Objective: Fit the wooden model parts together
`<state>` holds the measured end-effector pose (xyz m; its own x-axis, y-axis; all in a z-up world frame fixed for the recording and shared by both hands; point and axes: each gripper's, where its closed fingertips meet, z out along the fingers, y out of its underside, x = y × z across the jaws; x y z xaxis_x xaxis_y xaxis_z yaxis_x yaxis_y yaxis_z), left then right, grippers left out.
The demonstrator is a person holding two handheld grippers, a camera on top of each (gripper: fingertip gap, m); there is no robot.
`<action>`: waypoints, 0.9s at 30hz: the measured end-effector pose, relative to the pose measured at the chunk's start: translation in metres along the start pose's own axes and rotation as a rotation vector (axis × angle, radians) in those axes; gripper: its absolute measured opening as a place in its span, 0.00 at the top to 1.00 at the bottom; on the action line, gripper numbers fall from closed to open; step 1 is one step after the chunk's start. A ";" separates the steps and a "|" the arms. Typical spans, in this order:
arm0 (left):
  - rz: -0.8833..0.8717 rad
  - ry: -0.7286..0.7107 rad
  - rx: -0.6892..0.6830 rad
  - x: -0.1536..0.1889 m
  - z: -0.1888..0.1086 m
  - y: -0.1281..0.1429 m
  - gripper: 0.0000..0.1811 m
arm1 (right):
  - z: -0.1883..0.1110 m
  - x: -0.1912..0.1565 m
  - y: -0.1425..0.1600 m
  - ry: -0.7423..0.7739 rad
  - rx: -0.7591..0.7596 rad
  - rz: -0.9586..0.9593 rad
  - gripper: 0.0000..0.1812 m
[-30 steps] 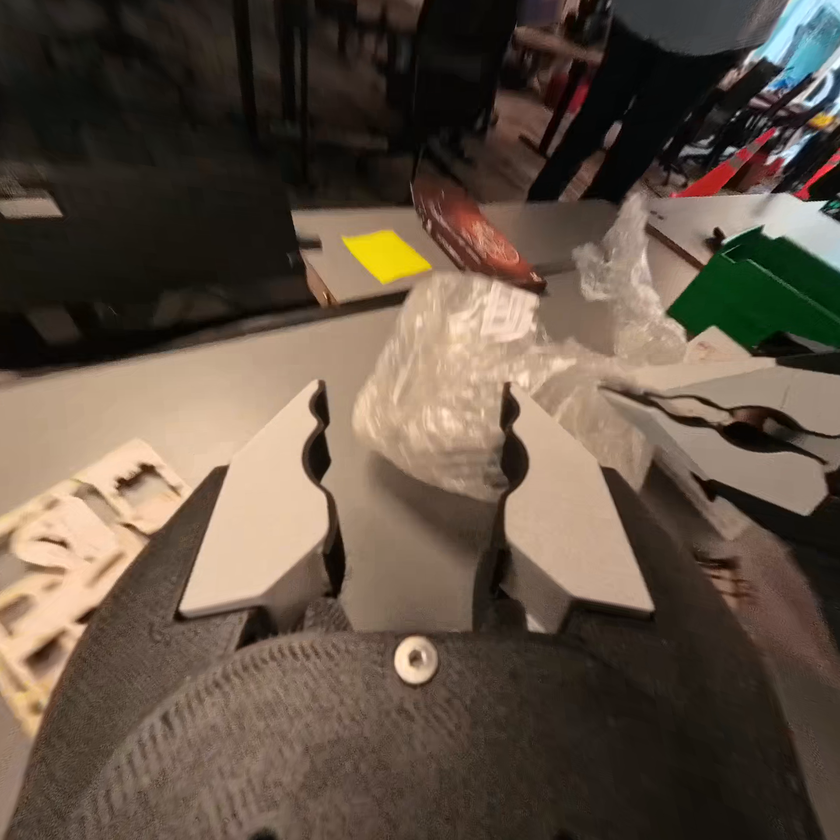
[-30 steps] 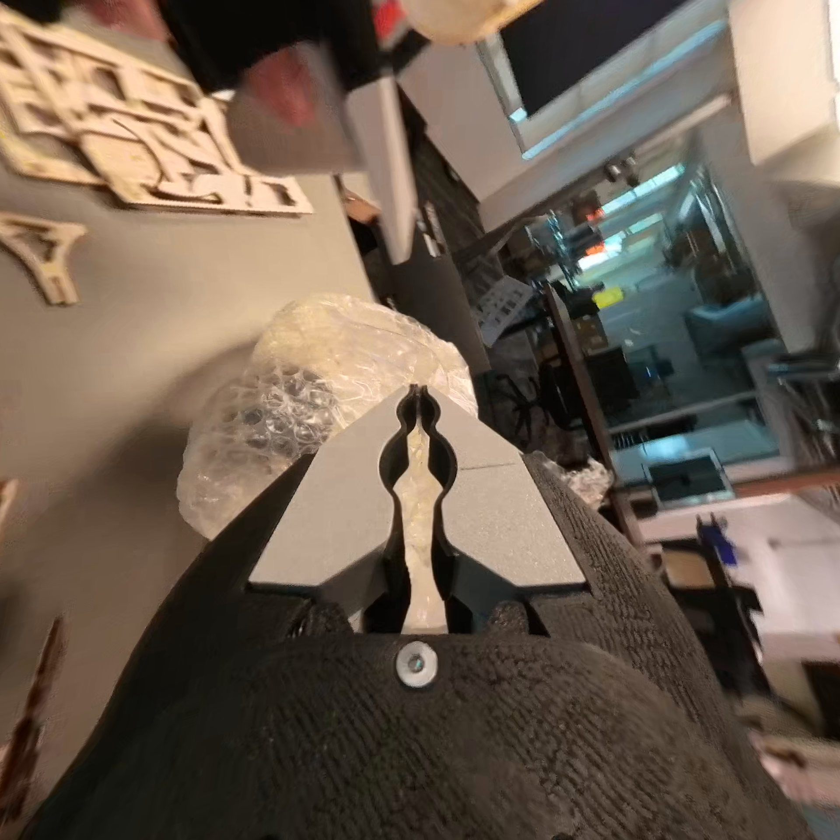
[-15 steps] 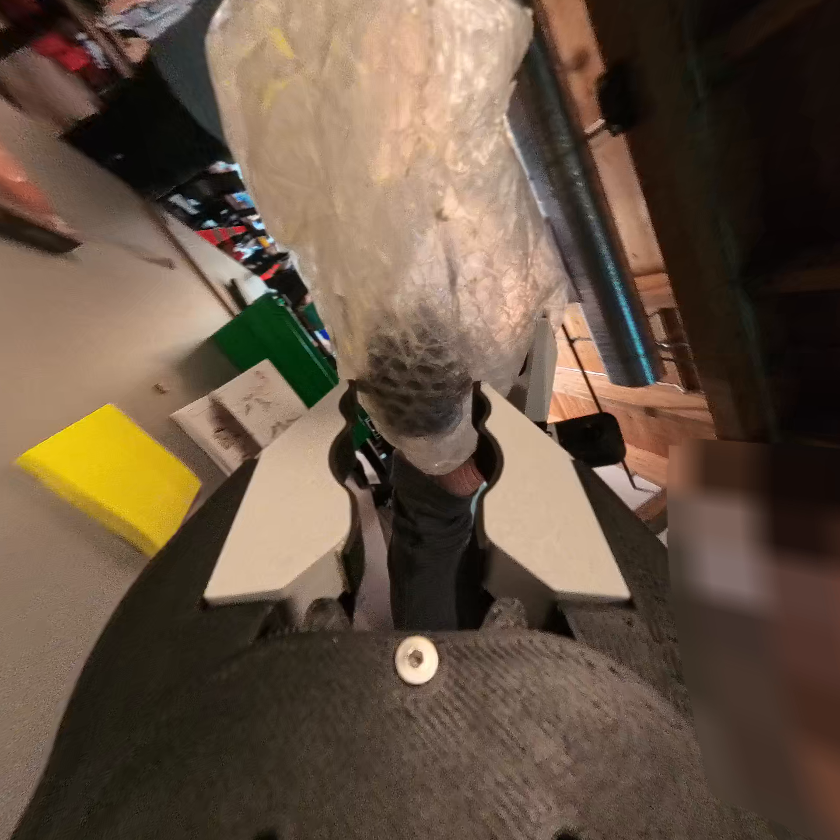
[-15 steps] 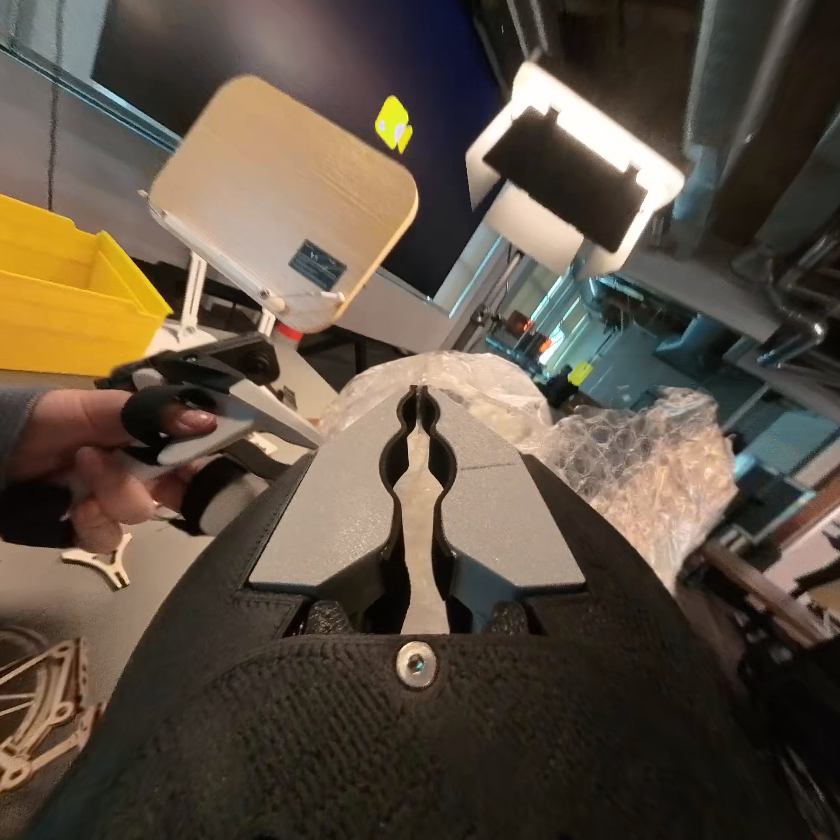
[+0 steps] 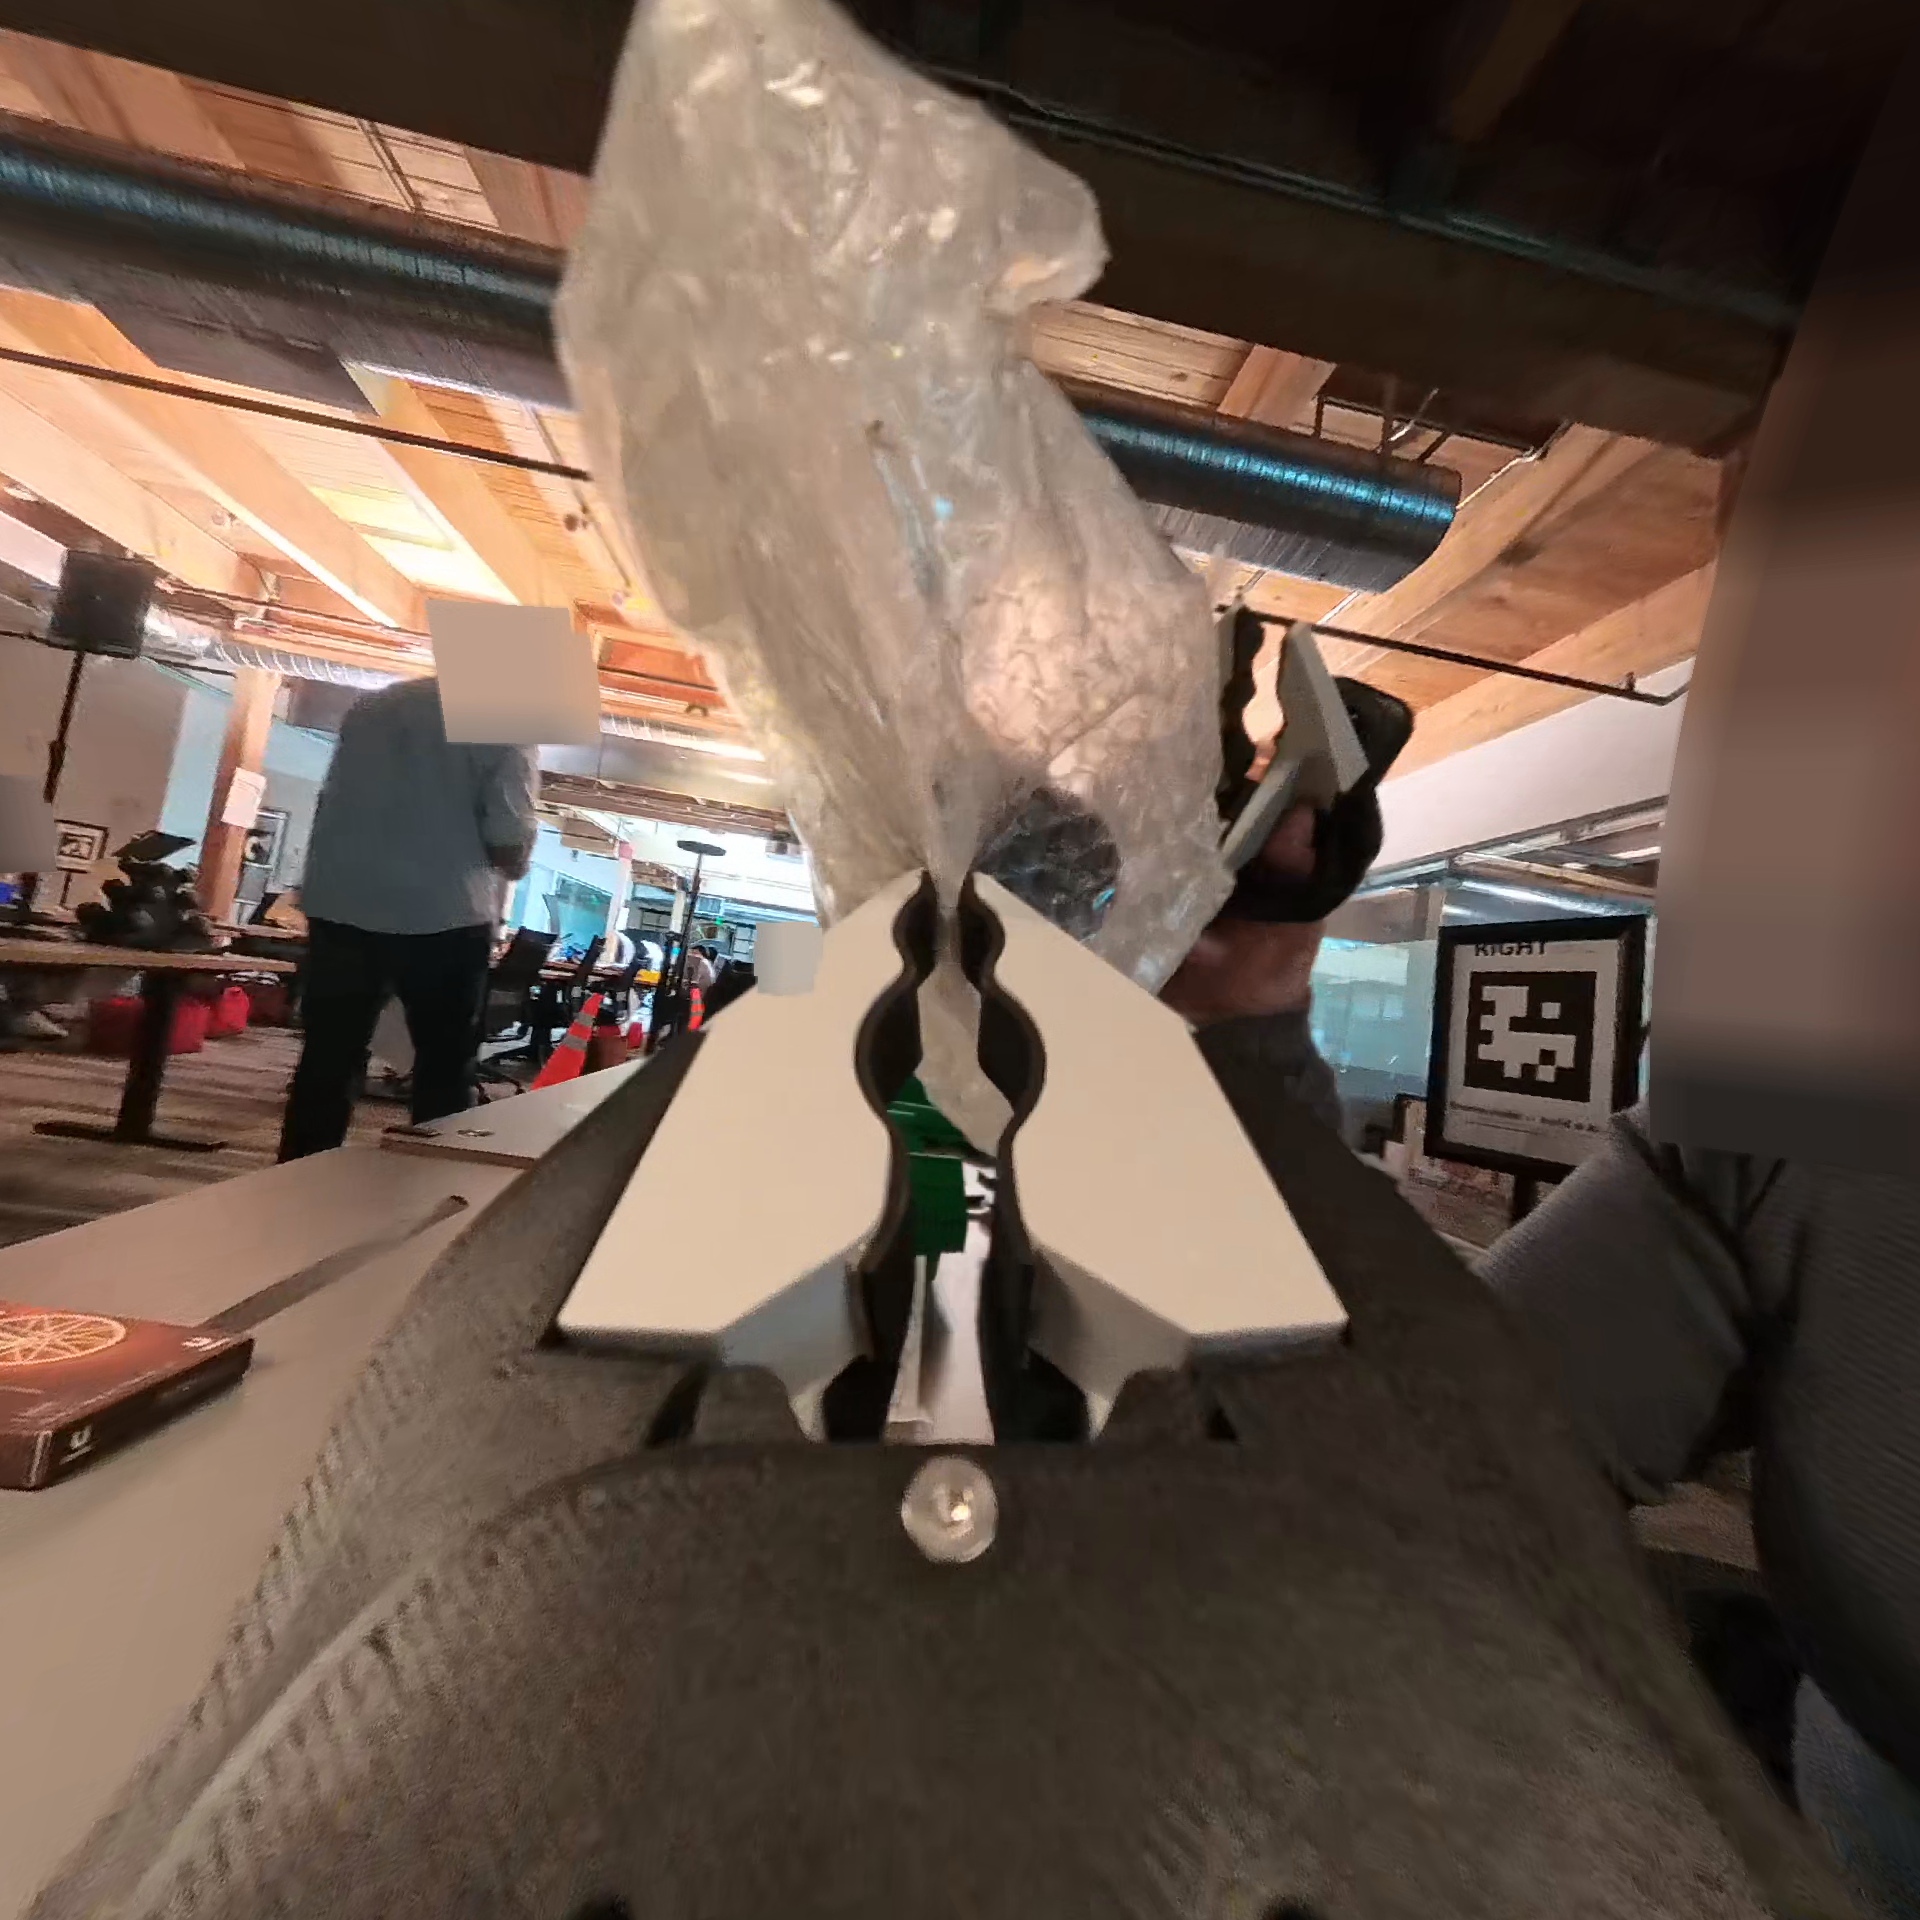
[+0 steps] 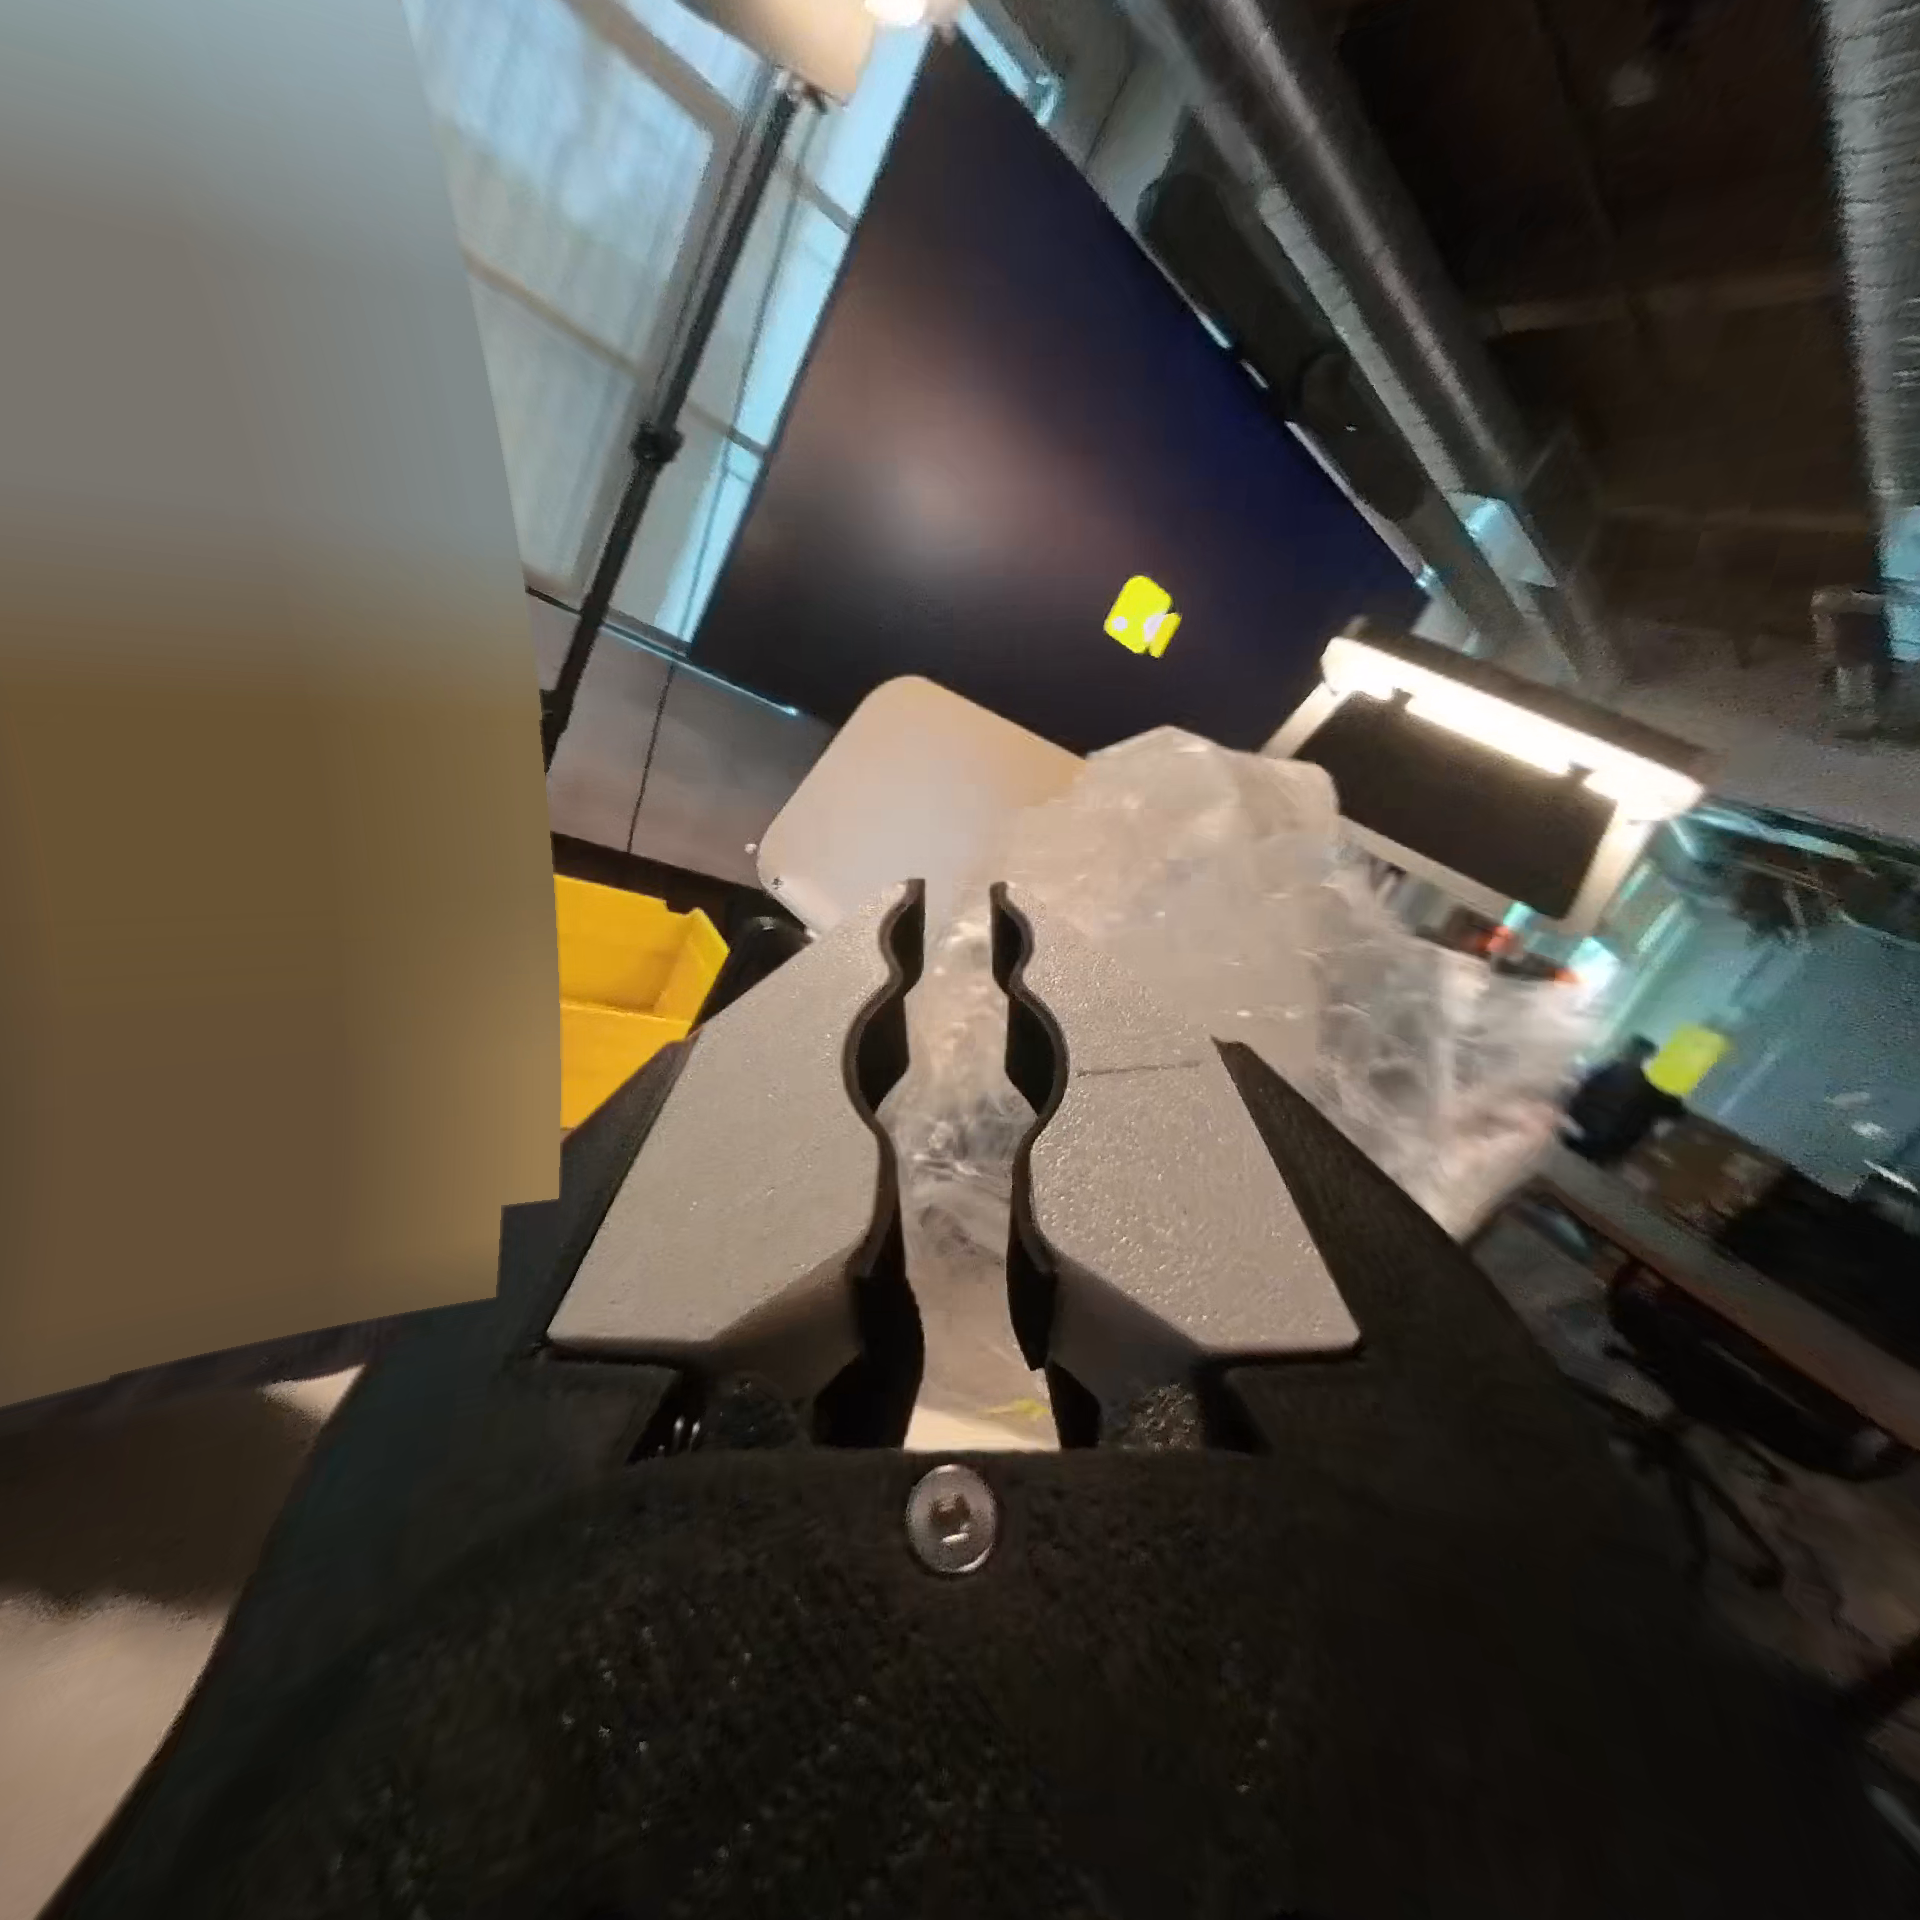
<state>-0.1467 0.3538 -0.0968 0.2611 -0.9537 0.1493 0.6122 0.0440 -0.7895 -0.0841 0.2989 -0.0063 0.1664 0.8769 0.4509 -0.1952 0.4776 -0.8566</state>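
A clear bubble-wrap bag (image 5: 883,468) with a dark lump (image 5: 1049,842) inside is held up in the air. My left gripper (image 5: 945,894) is shut on a pinched fold of its film at the fingertips. My right gripper (image 6: 956,899) has its fingers a little apart. Bag film (image 6: 1174,862) lies between them, and a gap shows beside the left pad. The right gripper also shows in the left wrist view (image 5: 1262,707), at the bag's right side, held by a hand. No wooden parts are in view.
A brown box (image 5: 94,1382) lies on the grey table (image 5: 208,1247) at the lower left. A green object (image 5: 935,1174) shows behind my left fingers. A person (image 5: 405,831) stands far back. A yellow bin (image 6: 623,977) and a pale board (image 6: 914,790) are beyond my right gripper. The grippers' ends are close to 12 cm from one another.
My left gripper closed from wide open onto the bag's film. Both grippers lifted the bag off the table. My right gripper, which was shut on the bag, has parted its fingers slightly.
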 end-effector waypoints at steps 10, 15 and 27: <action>0.207 -0.126 -0.069 -0.007 0.001 0.002 0.99 | -0.003 -0.013 -0.006 0.065 -0.157 -0.083 0.95; 0.210 -0.124 -0.061 -0.002 0.004 -0.005 0.99 | -0.023 0.004 0.055 0.111 -0.560 -0.092 0.96; 0.088 -0.034 -0.042 0.011 0.012 -0.009 1.00 | -0.016 0.012 0.115 0.055 -0.741 -0.263 0.73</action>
<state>-0.1403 0.3469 -0.0806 0.3380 -0.9360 0.0984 0.5544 0.1136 -0.8245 -0.0889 0.3634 -0.1034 0.1690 0.7268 0.6658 0.5495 0.4913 -0.6758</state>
